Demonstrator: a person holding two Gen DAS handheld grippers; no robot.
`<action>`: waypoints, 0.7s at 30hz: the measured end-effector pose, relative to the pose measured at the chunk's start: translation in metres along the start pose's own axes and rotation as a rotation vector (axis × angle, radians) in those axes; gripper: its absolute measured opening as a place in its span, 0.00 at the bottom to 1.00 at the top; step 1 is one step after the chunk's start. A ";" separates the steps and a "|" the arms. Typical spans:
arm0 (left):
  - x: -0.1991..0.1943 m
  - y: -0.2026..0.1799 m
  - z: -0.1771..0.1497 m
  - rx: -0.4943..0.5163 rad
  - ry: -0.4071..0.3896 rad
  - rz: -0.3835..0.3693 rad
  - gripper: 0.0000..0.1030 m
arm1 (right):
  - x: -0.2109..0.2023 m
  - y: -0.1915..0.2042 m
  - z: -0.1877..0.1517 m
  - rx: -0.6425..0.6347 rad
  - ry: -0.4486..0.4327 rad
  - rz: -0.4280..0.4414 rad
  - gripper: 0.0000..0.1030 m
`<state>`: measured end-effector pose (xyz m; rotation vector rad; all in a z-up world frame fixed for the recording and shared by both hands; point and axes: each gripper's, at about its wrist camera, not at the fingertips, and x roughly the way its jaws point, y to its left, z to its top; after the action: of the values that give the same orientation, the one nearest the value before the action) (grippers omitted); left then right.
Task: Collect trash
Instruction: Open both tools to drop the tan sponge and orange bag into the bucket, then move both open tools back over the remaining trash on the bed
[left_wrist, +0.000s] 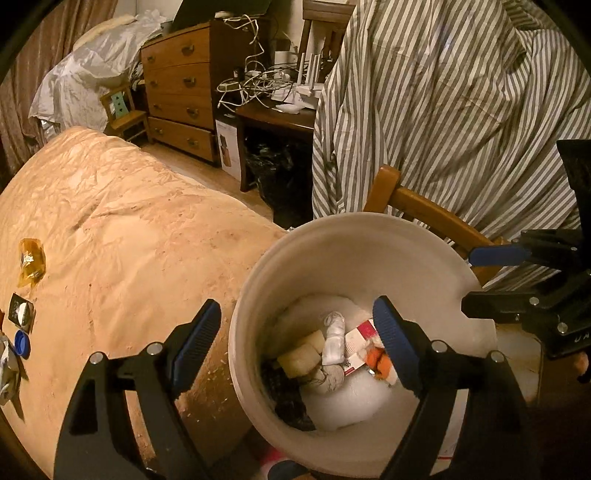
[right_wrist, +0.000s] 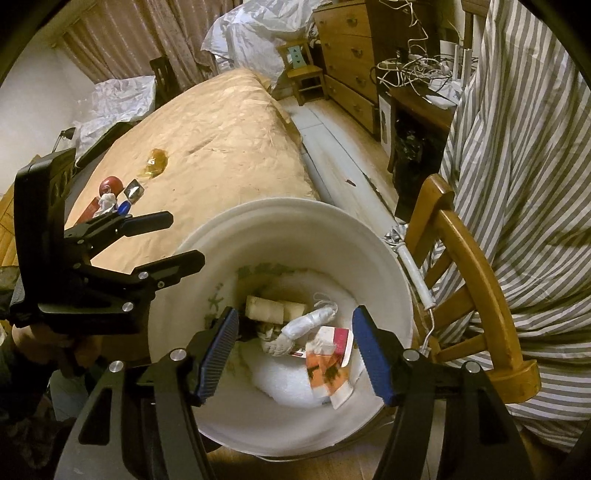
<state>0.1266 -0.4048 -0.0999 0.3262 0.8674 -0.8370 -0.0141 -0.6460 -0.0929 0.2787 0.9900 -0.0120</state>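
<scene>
Table (left_wrist: 122, 221), paper-covered: amber wrapper (left_wrist: 31, 262), foil packet (left_wrist: 21, 313) and blue cap (left_wrist: 22, 343) lie on it, uncollected. White bin (left_wrist: 354, 243) beside the table edge holds wrappers and wadded paper (left_wrist: 334, 338). Left gripper (left_wrist: 299, 347) spread wide, empty, over the bin rim. Right gripper (right_wrist: 295, 354) partly spread, empty, above the bin's contents.

No legible text in either view. Red-and-white carton (right_wrist: 334, 341) in the bucket (right_wrist: 280, 218): print present, too blurred to read. Orange wrapper (right_wrist: 327, 373) beside it: dark marks, unreadable. Faint pale marks on the right gripper (left_wrist: 491, 273) body, seen from the left wrist: cannot be made out.
</scene>
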 end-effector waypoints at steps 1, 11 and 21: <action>-0.001 0.000 0.000 -0.002 -0.001 0.000 0.79 | 0.000 0.000 0.000 0.002 -0.001 0.000 0.64; -0.006 0.005 -0.006 -0.007 -0.007 0.005 0.79 | 0.000 0.001 0.000 0.001 -0.002 0.000 0.65; -0.010 0.012 -0.009 -0.017 -0.014 0.003 0.79 | 0.001 0.003 -0.001 0.003 -0.003 -0.001 0.66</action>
<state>0.1265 -0.3867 -0.0985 0.3066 0.8599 -0.8281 -0.0143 -0.6432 -0.0934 0.2807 0.9875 -0.0144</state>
